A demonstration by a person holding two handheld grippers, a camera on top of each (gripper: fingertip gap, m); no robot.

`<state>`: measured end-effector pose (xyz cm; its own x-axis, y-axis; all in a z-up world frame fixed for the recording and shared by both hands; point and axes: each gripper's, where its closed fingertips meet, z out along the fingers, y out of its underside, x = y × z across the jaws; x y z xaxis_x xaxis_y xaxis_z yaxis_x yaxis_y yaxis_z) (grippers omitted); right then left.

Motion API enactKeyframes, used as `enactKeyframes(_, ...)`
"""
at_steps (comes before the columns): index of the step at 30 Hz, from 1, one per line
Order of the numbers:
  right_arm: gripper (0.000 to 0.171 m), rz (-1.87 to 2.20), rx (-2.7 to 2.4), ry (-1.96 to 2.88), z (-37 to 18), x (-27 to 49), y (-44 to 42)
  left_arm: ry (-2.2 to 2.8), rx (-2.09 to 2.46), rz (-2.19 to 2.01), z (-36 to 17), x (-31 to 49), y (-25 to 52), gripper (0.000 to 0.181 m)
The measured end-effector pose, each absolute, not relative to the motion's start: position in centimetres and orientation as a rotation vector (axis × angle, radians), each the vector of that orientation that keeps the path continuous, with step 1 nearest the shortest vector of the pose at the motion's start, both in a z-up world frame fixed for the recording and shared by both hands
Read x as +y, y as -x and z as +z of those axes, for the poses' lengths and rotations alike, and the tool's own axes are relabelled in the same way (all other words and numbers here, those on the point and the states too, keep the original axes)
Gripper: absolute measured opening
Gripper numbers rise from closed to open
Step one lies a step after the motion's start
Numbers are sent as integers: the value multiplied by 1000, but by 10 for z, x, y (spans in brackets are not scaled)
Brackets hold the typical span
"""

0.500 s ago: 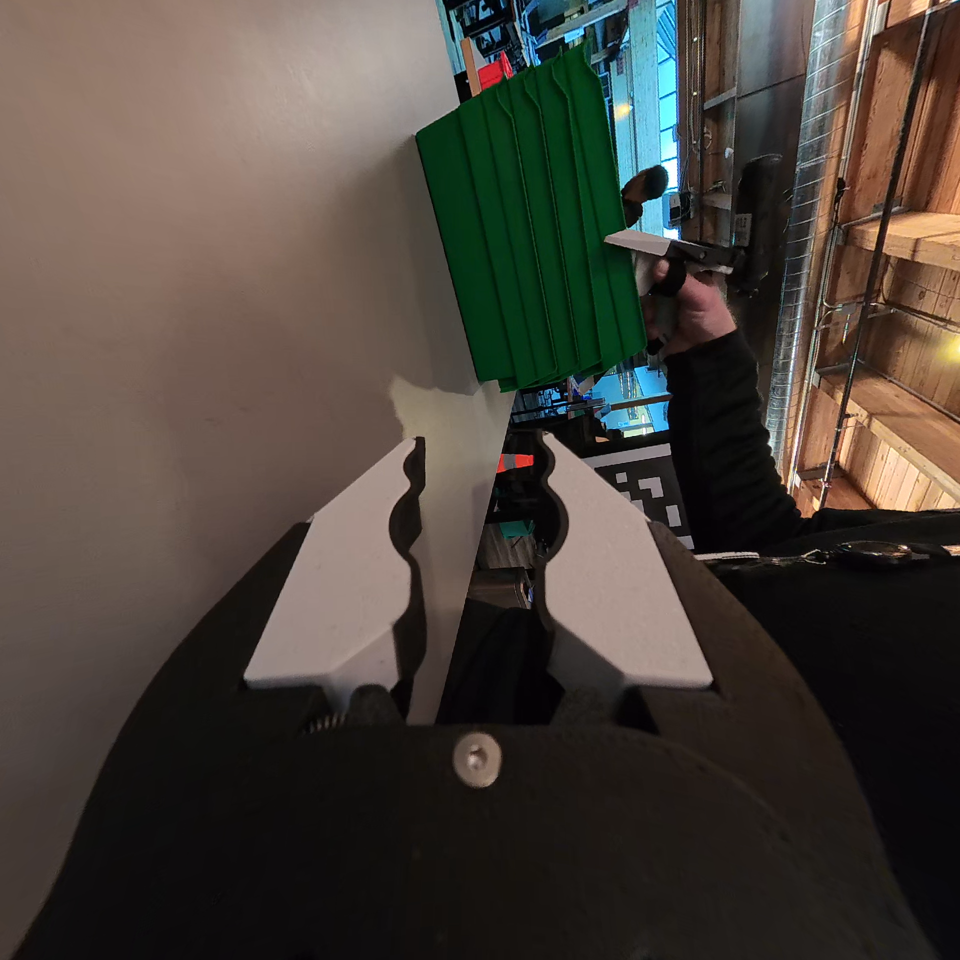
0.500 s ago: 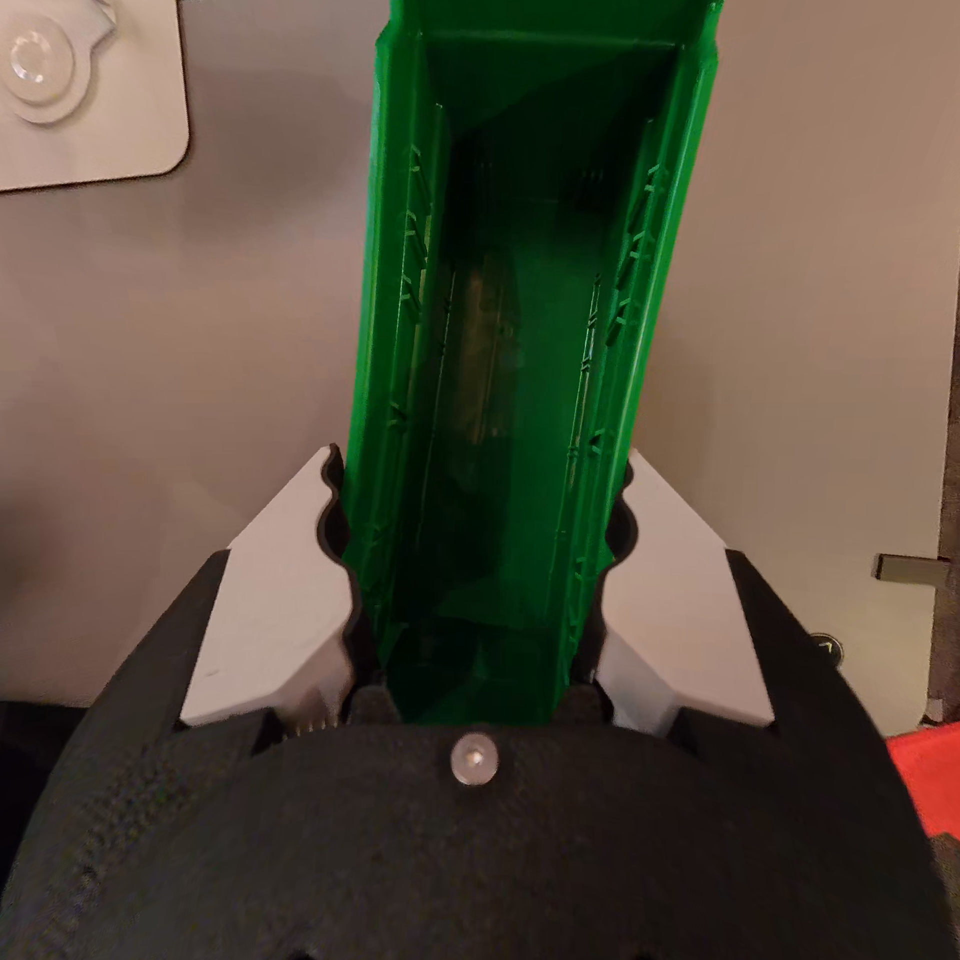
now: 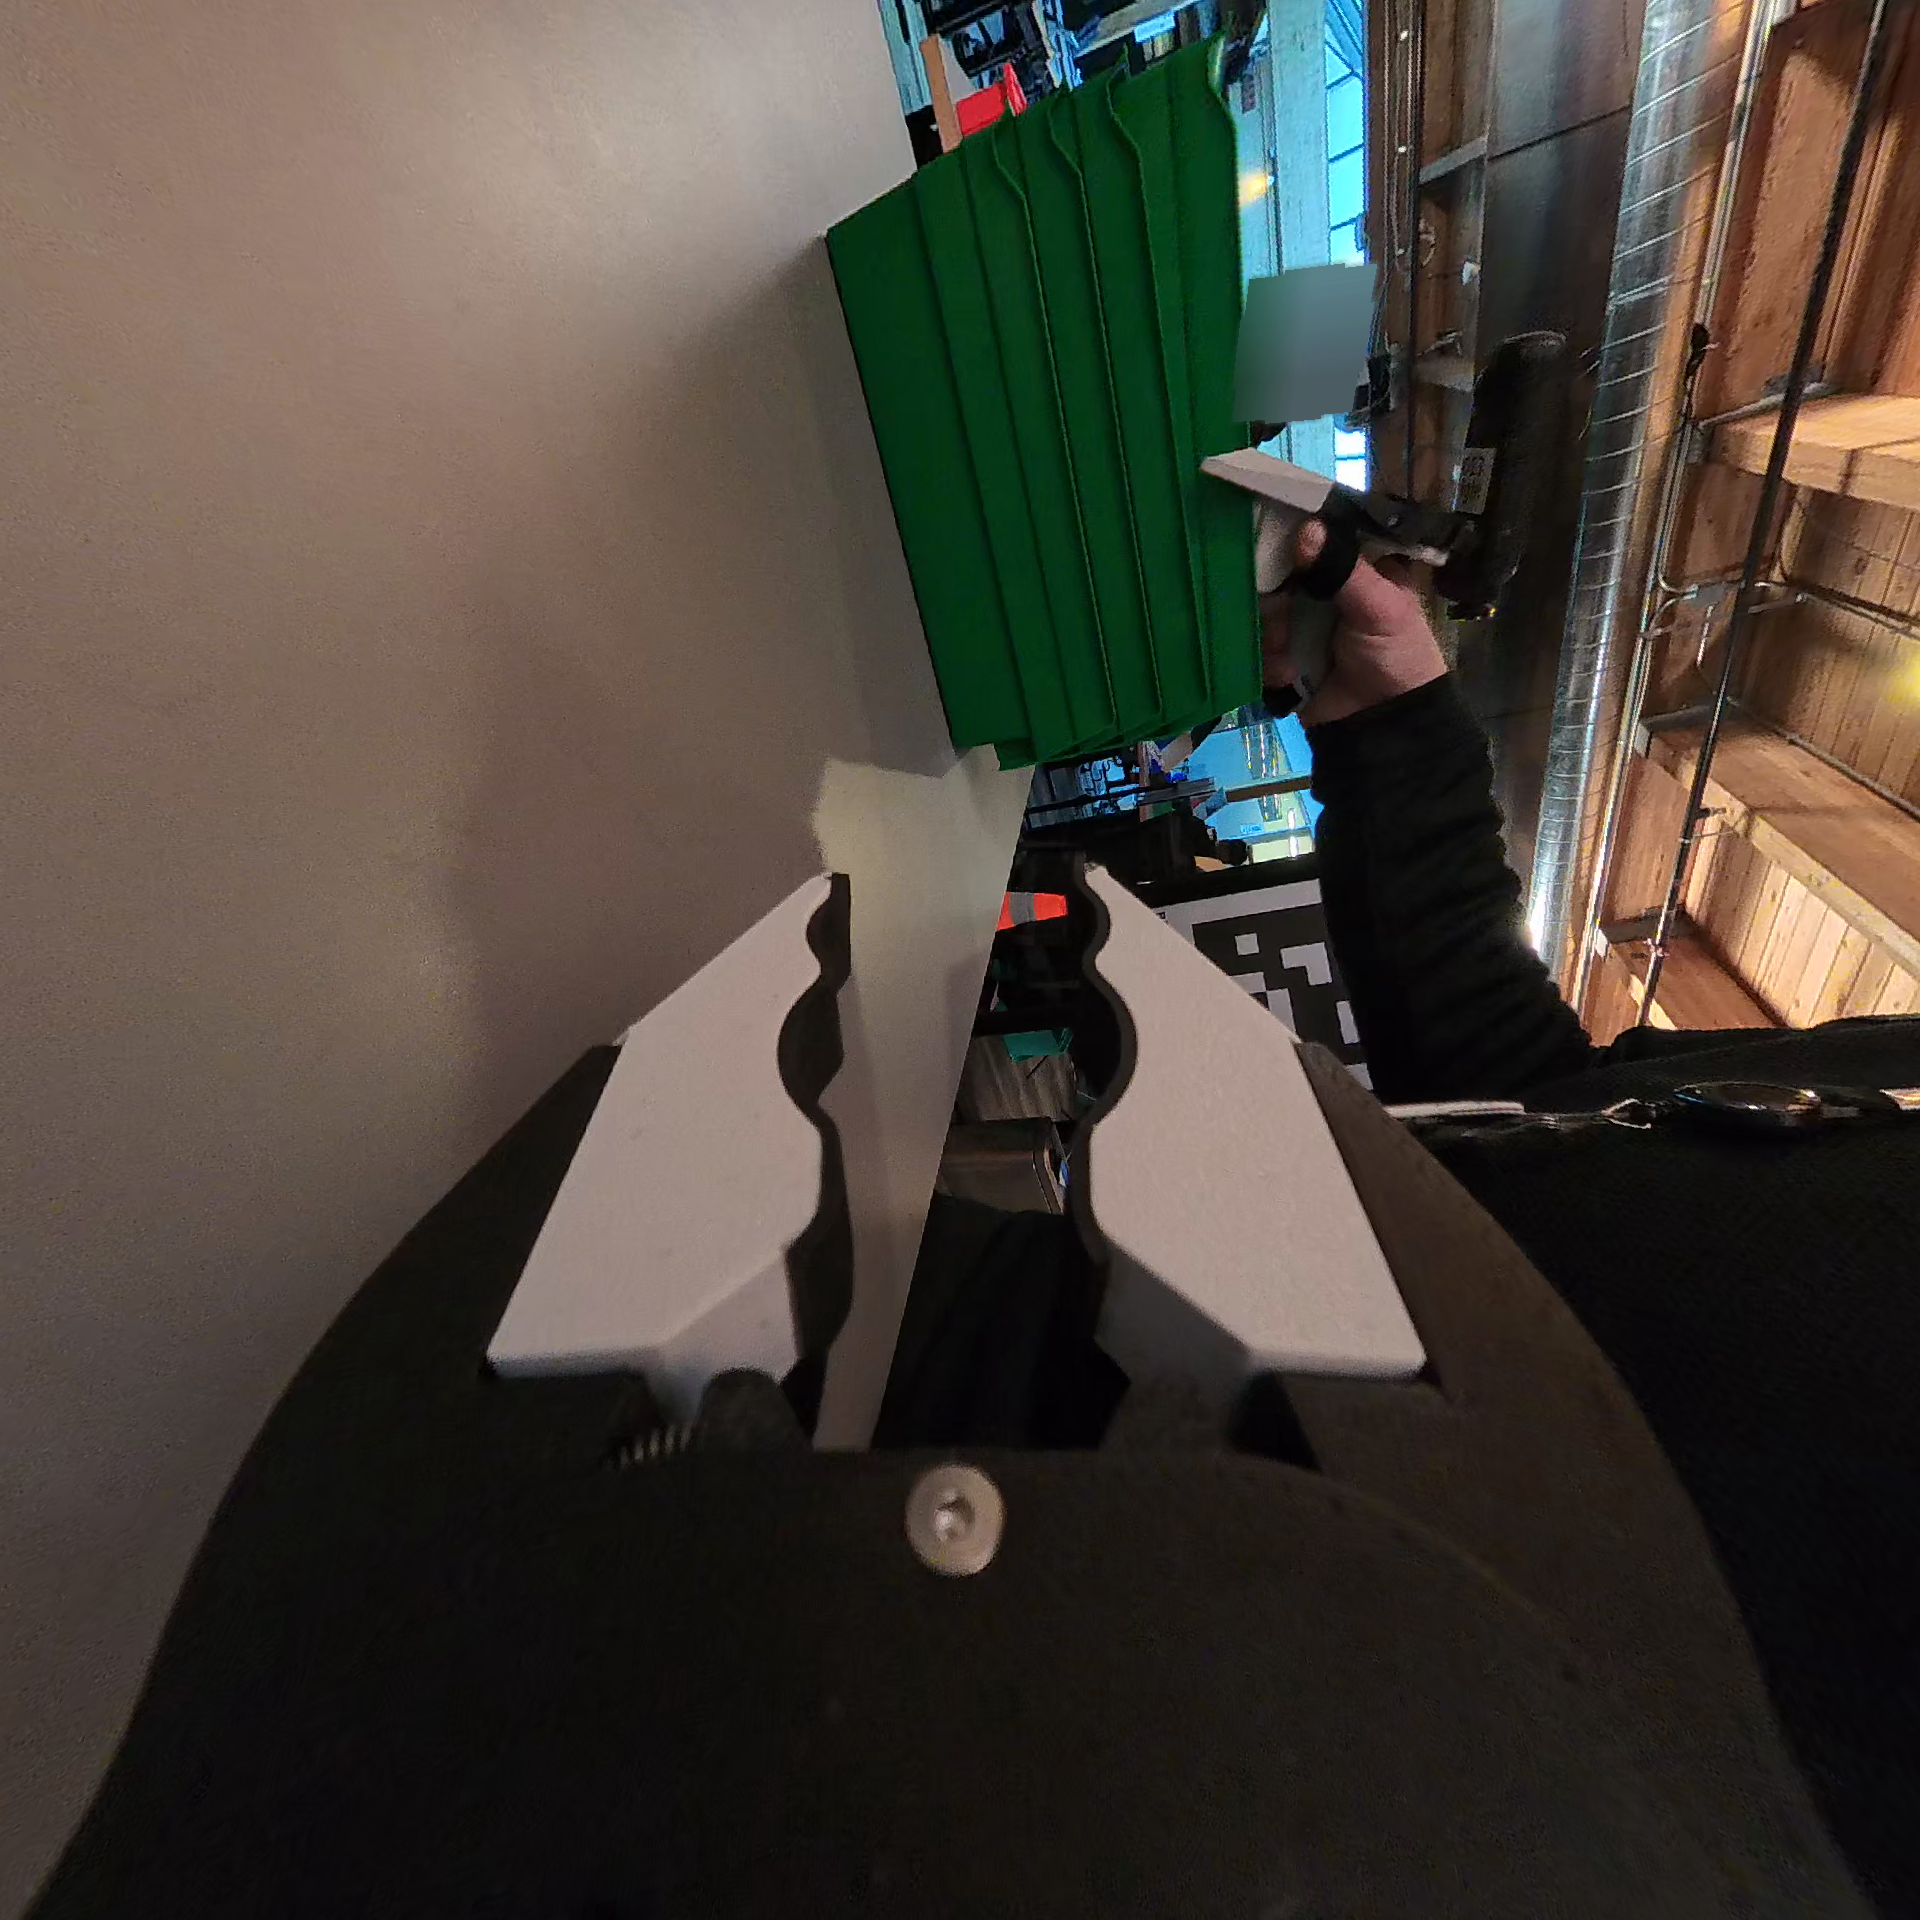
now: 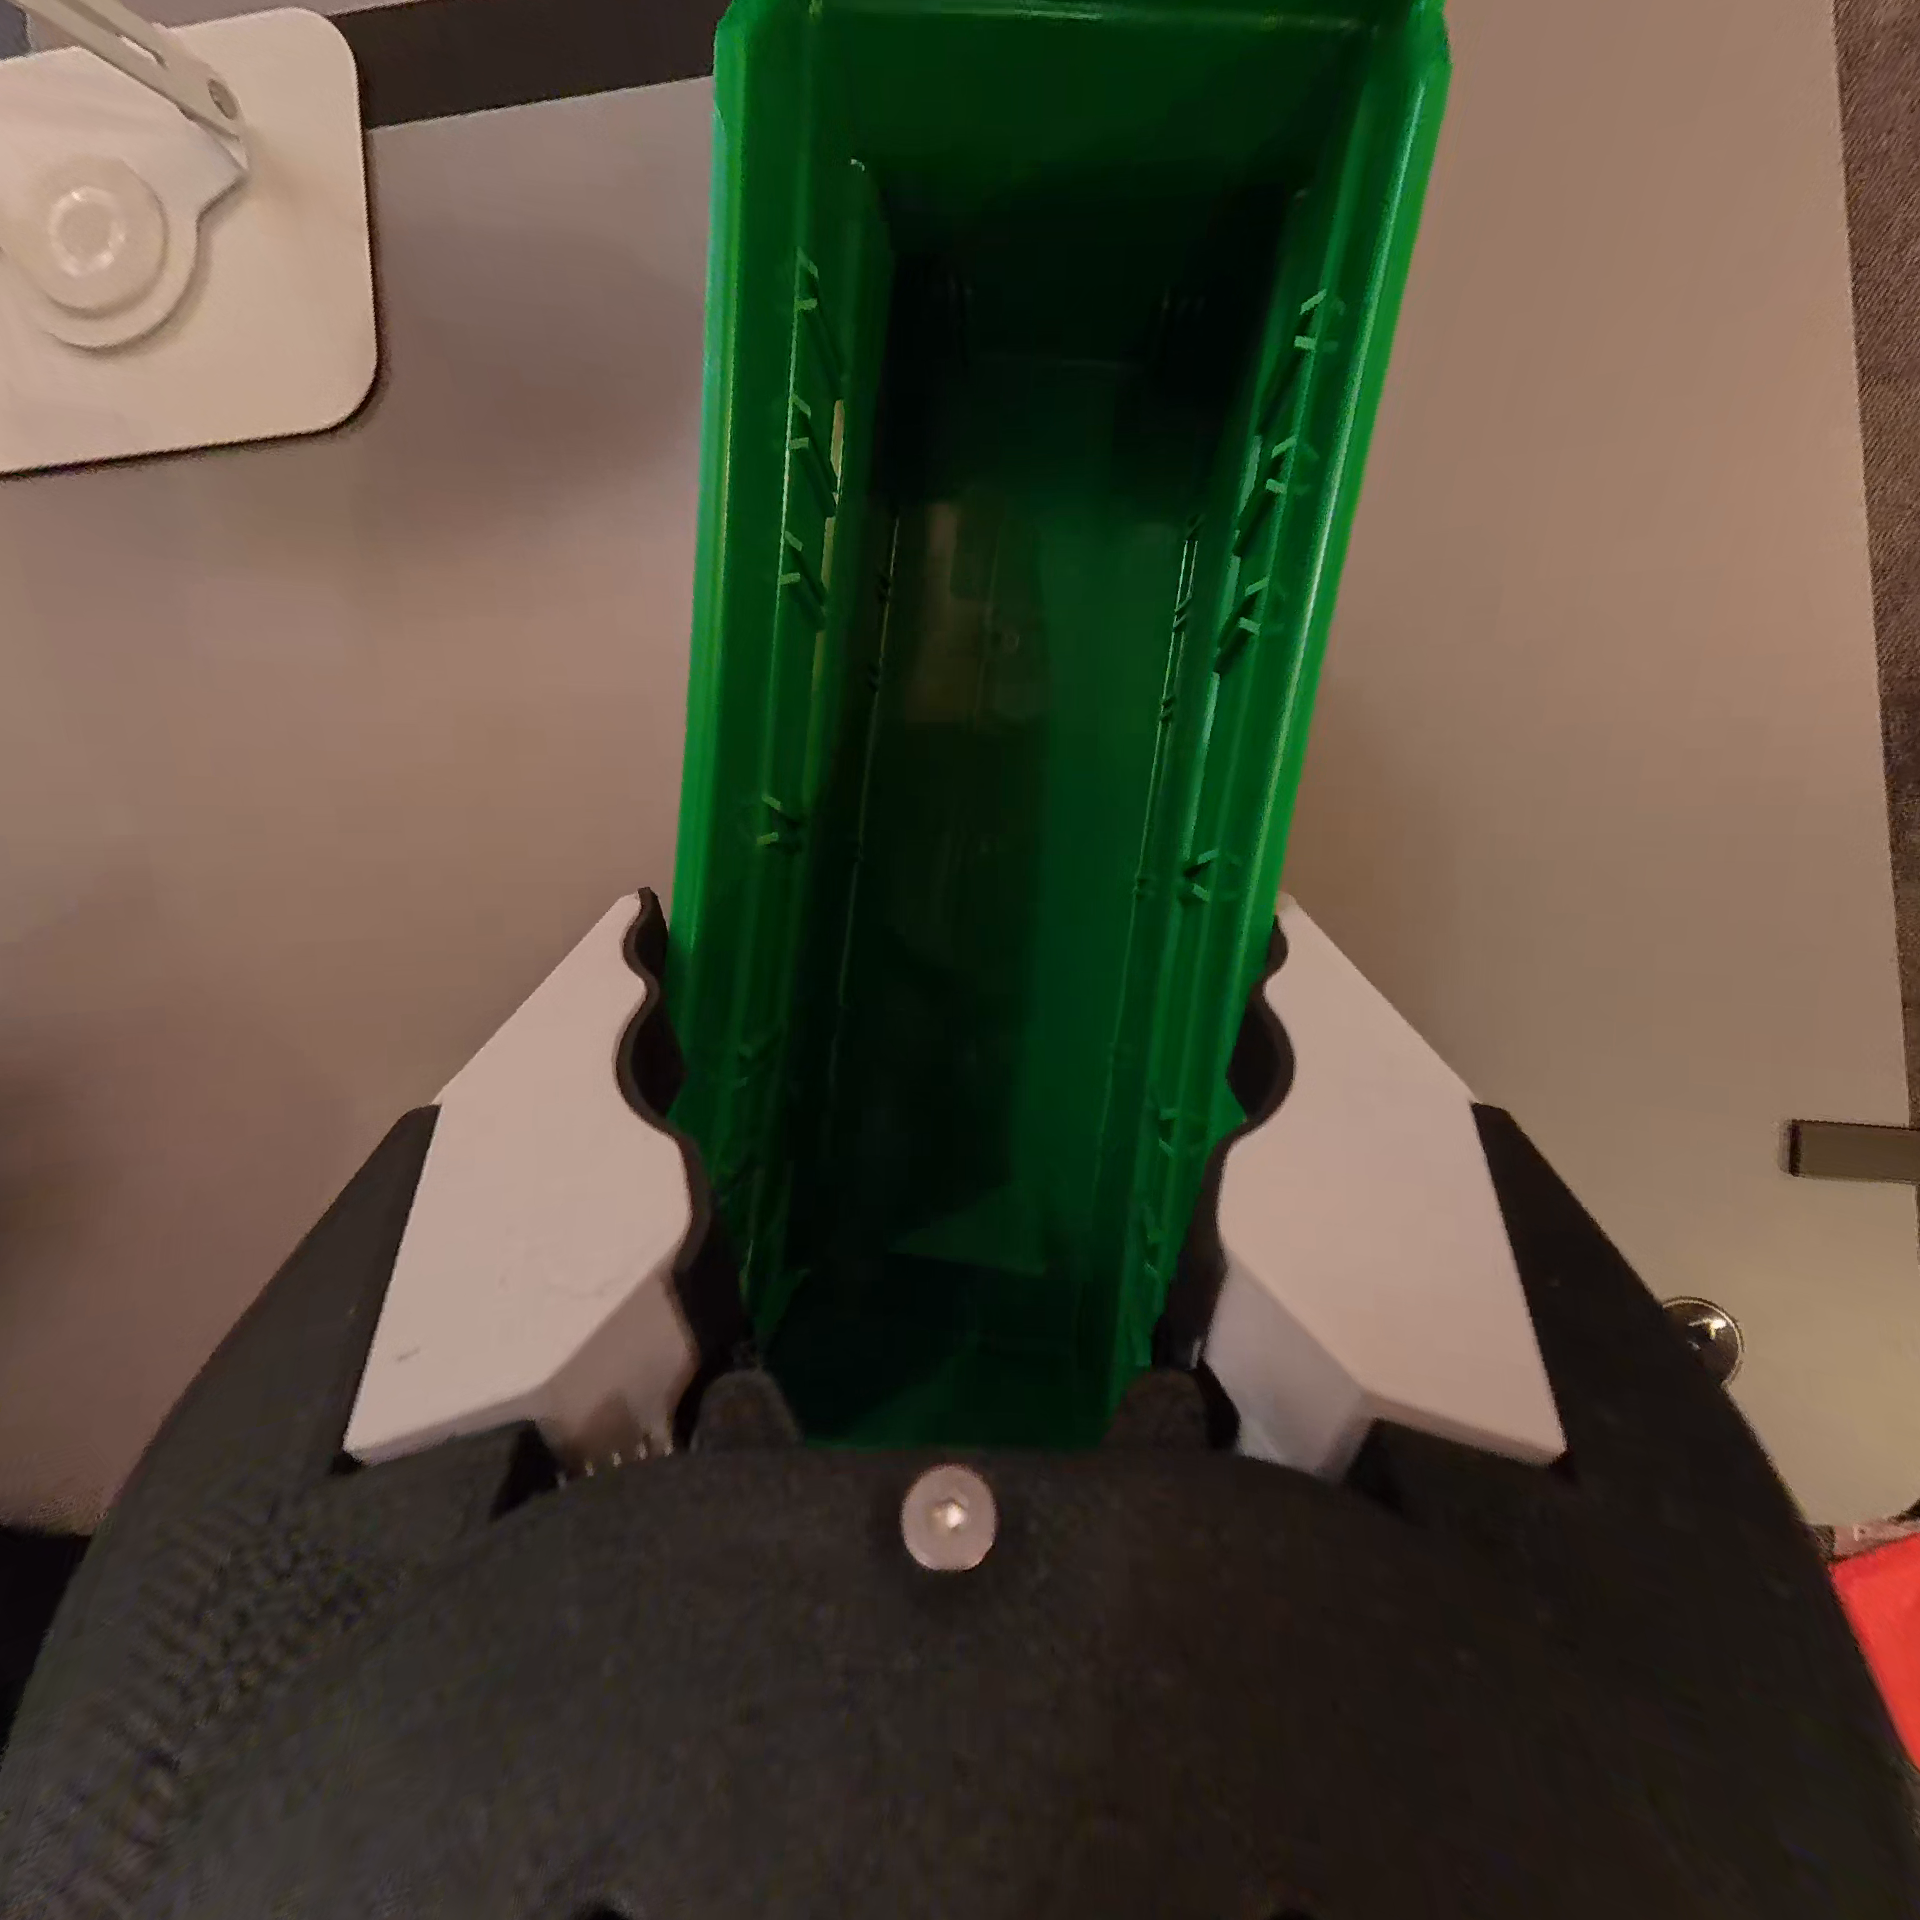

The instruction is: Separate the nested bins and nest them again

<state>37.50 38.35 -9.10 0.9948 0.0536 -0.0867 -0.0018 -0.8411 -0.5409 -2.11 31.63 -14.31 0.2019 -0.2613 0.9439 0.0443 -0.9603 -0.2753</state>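
Green plastic bins (image 3: 1049,416), long and narrow and nested into one stack with their stepped rims showing side by side, rest on a pale grey tabletop (image 3: 416,520) near its edge, gripped from above by the right gripper (image 4: 961,1023). In the right wrist view that gripper's white fingers (image 4: 540,1122) press against the two long outer walls at the near end of the stack, looking straight down into the dark hollow of the innermost bin. The left gripper (image 3: 961,1018) hangs well apart from the stack beside the table edge, its white fingers spread moderately with nothing between them. A person's hand (image 3: 1351,634) in a dark sleeve works the right tool, seen in the left wrist view. A white plate with a round fitting (image 4: 125,239) lies on the table off to one side. Judging by the rims, several bins remain fully seated in one another and none stands alone, so the separating appears not yet begun; every bin must yet be pulled free and then nested again.
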Motion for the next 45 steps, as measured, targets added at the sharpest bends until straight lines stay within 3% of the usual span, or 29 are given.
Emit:
enactKeyframes(11,131,27,-175,2712,-91,384,-375,2240,286,-1820,-138,312,10,45)
enactKeyframes(23,113,-85,-312,2758,-86,420,-381,2237,276,-1821,-139,308,6,44)
enactKeyframes(31,120,-110,-310,2664,-90,422,-380,2232,275,-1828,-139,306,1,45)
enactKeyframes(40,129,-37,-278,2687,-80,406,-379,2234,391,-1796,-132,305,-14,58)
enactKeyframes(45,123,-60,-342,2703,-98,409,-381,2231,405,-1813,-131,307,-25,56)
